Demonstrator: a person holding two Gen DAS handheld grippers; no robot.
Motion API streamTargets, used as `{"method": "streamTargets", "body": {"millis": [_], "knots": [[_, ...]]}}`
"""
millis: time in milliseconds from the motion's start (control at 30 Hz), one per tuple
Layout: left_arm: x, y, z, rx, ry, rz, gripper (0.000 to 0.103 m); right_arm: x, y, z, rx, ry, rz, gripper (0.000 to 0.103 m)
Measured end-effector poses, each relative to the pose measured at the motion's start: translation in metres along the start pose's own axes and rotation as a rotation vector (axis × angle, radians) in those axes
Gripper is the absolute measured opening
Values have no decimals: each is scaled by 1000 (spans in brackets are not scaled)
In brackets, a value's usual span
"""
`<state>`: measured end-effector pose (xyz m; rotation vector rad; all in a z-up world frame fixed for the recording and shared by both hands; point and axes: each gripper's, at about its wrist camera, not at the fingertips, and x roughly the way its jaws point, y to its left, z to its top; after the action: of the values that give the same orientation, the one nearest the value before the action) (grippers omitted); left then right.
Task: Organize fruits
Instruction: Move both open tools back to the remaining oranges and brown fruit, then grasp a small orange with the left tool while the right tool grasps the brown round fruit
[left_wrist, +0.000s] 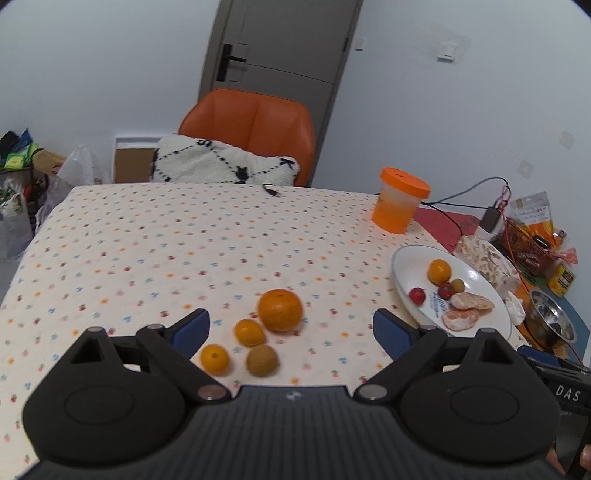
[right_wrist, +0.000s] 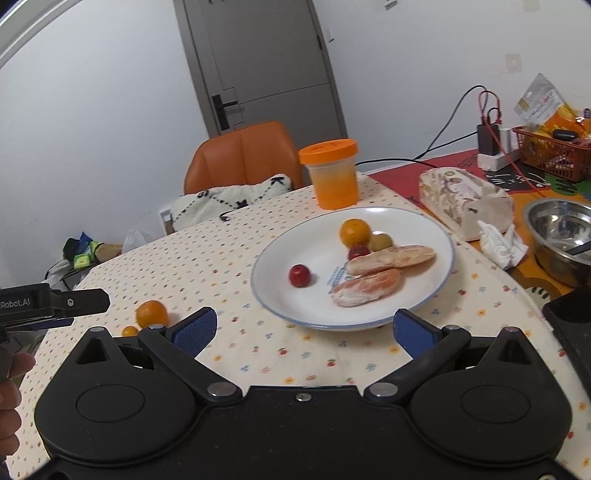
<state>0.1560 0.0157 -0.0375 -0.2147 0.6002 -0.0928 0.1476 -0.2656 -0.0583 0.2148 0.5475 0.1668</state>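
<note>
Left gripper body (right_wrist: 55, 306) cut off at frame's left edge in right wrist view. Steel bowl (right_wrist: 561, 236) clipped at right edge. Smallest orange fruit (right_wrist: 130, 331) half hidden behind right gripper's finger, possibly a kumquat. Plate's (right_wrist: 280, 295) printed blue lettering unreadable.

A home dining corner: a table (left_wrist: 147, 240) under a flowered cloth, an orange chair (left_wrist: 251, 125) with a cushion (left_wrist: 221, 162), a grey room door (left_wrist: 280, 44), and shopping bags (left_wrist: 22, 192) heaped by the wall.
</note>
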Motion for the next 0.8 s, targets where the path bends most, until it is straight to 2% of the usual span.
{"method": "streamTargets", "body": {"millis": [300,400,467,567,800], "knots": [[-1,25,-9,-49,-14,30,90,9,21,-6,-32,32,42,103],[-2,32,-11,-73,-25,36,81,12,27,-8,-37,41,53,103],[1,37,-13,-85,-15,36,71,14,31,-10,-45,47,62,103],[6,44,-16,-98,4,38,61,18,38,-11,-58,56,69,103],[19,53,-22,-120,28,29,53,25,55,-14,-96,65,95,103]]}}
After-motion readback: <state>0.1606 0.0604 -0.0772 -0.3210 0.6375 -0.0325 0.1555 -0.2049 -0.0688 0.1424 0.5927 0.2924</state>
